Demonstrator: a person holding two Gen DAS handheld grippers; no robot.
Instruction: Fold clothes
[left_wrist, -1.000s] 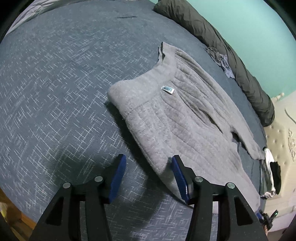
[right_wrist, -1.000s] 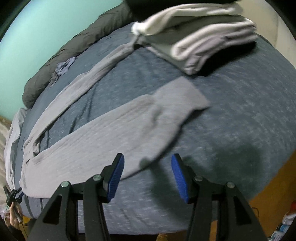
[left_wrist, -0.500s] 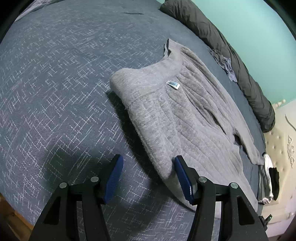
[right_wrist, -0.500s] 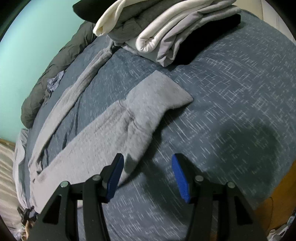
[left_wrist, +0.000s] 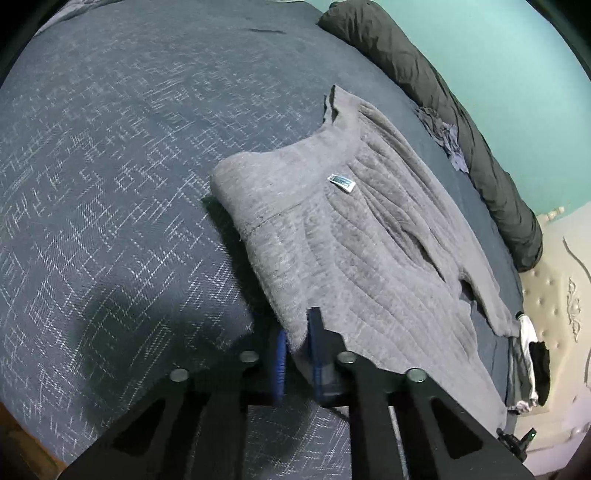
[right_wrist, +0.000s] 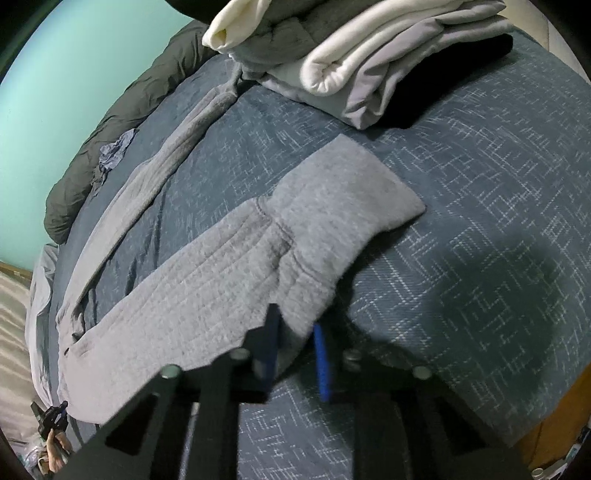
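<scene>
Both hand-held grippers, left (left_wrist: 295, 347) and right (right_wrist: 295, 343), had pinched the near edge of the grey ribbed fleece trousers (left_wrist: 354, 251) spread on the blue bed (left_wrist: 110, 147), so folding looked unfinished, with a folded stack (right_wrist: 369, 55) nearby.
</scene>
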